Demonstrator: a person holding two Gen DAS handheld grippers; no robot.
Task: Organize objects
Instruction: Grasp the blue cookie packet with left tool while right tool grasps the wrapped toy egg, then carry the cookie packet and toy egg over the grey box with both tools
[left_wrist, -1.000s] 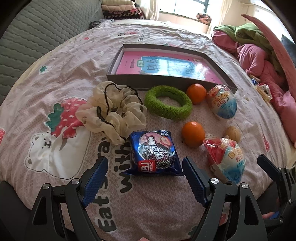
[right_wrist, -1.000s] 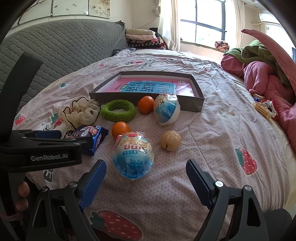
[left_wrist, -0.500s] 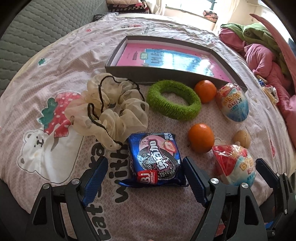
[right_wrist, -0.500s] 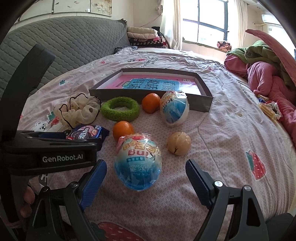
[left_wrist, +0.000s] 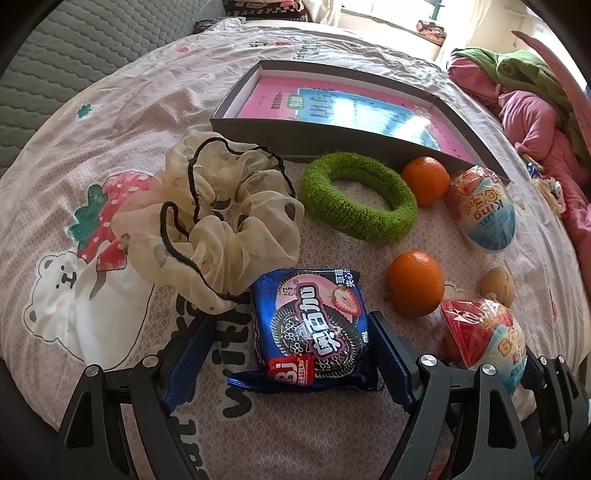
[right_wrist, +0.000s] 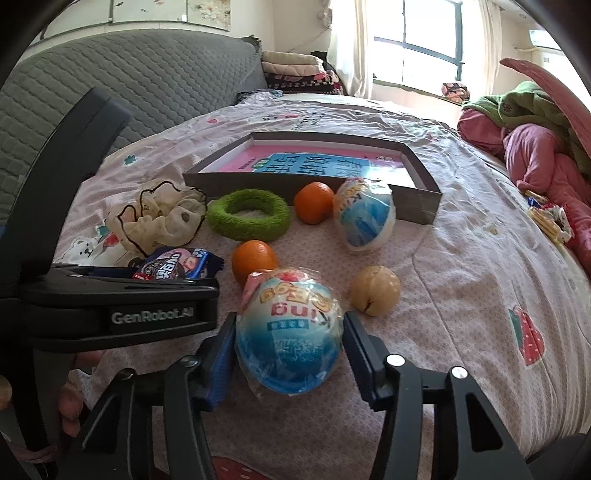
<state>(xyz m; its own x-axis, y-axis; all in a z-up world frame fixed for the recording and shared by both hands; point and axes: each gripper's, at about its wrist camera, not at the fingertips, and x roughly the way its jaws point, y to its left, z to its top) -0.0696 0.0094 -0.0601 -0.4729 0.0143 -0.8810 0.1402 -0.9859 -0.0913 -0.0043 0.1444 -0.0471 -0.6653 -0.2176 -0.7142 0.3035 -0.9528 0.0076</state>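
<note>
On the bed (left_wrist: 110, 122), whose pink sheet carries a bear and strawberry print, a cream scrunchie (left_wrist: 207, 221) edged with black cord lies furthest left. Just right of it and nearer the camera, the blue cookie packet (left_wrist: 310, 328) sits between the fingers of the left gripper (left_wrist: 291, 354); these stand wide apart, the right pad close against the wrapper's edge and the left one clear of it, so nothing is gripped. Behind, a green fuzzy ring (left_wrist: 358, 195) rests against the front wall of the shallow grey box (left_wrist: 314, 136), which holds a pink and blue book. Two oranges follow, one (left_wrist: 424, 181) by the box and one (left_wrist: 415, 282) nearer. Further right lie a wrapped toy egg (left_wrist: 484, 214), a walnut (left_wrist: 496, 286), and a second toy egg (right_wrist: 288, 332), which sits between the fingers of the right gripper (right_wrist: 288, 350); both pads lie right against its sides, though whether they squeeze it cannot be told.
</note>
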